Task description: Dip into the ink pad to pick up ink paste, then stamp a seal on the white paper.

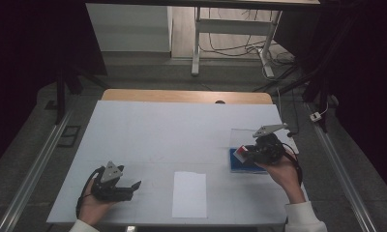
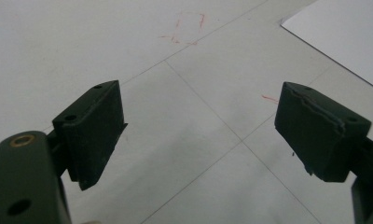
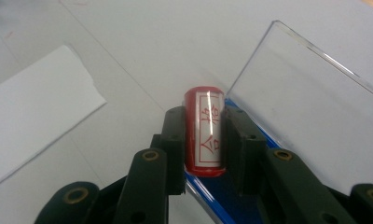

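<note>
Left gripper (image 1: 133, 186): rests at the near left of the table (image 1: 148, 125), in the person's left hand (image 1: 92, 200). In the left gripper view its jaws stand wide apart with only bare tabletop and faint red pen marks (image 2: 184, 30) between them; released, holding nothing.

Sheet of paper (image 1: 189, 194): lies flat near the front edge, between the two grippers and well apart from both. Thin and limp, likely to slide under any sideways push.

Red stamp (image 3: 203, 130): a small red cylinder with a white label bearing red characters, at the right of the table, pinched between the jaws just above the blue case.

Right gripper (image 3: 204, 140): clenched on the red stamp, one pad on each side of the barrel, about mid-length.

Stamp handling: probably light, rigid plastic. The smooth round barrel could roll or twist between flat pads, so a hold across the middle, as now, looks soundest. The face may carry ink, so best kept off the table and paper until wanted.

Blue case (image 1: 245, 164): a shallow blue tray directly beneath the stamp, likely the ink pad.

Clear lid (image 3: 310, 102): hinged upright at the far side of the case, thin and transparent. It looks brittle and easy to knock, standing just beside the stamp.
</note>
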A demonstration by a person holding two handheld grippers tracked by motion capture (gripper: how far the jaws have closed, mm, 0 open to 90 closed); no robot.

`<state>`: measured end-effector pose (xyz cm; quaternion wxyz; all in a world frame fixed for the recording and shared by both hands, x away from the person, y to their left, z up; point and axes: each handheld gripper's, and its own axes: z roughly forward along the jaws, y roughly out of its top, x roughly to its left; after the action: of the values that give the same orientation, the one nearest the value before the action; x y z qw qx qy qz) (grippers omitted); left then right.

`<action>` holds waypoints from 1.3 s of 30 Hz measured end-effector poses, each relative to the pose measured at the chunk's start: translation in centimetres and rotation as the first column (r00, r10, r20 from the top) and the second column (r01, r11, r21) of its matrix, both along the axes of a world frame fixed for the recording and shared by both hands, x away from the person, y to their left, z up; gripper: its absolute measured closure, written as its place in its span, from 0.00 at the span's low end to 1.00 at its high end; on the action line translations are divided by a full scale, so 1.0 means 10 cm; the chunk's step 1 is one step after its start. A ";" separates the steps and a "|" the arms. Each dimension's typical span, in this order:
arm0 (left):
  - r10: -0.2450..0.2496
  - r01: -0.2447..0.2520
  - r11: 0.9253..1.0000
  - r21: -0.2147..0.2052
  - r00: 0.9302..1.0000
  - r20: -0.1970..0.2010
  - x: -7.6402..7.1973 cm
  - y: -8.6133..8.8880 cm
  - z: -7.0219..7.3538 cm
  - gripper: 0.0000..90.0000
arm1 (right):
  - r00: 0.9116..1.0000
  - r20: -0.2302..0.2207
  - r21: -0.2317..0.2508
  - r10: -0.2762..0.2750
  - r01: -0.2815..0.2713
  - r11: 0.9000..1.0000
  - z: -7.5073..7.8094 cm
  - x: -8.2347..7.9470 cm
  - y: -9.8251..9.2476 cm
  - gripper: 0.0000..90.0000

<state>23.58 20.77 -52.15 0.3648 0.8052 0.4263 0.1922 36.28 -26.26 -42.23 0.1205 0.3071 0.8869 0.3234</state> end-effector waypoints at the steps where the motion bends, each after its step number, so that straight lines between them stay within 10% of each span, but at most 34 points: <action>1: 0.001 -0.001 1.000 0.000 1.000 0.001 0.00 0.00 0.00 0.18 | 1.000 0.000 0.004 0.003 -0.003 1.000 0.01 -0.01 0.01 0.78; 39: -0.002 0.002 1.000 -0.007 1.000 -0.001 0.00 0.00 0.00 0.18 | 0.973 -0.006 0.101 0.229 -0.228 0.968 0.00 -0.33 0.54 0.78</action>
<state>23.53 20.73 -52.11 0.3674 0.8045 0.4263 0.1897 32.97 -20.88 -42.27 0.0592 0.2113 0.9001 0.3764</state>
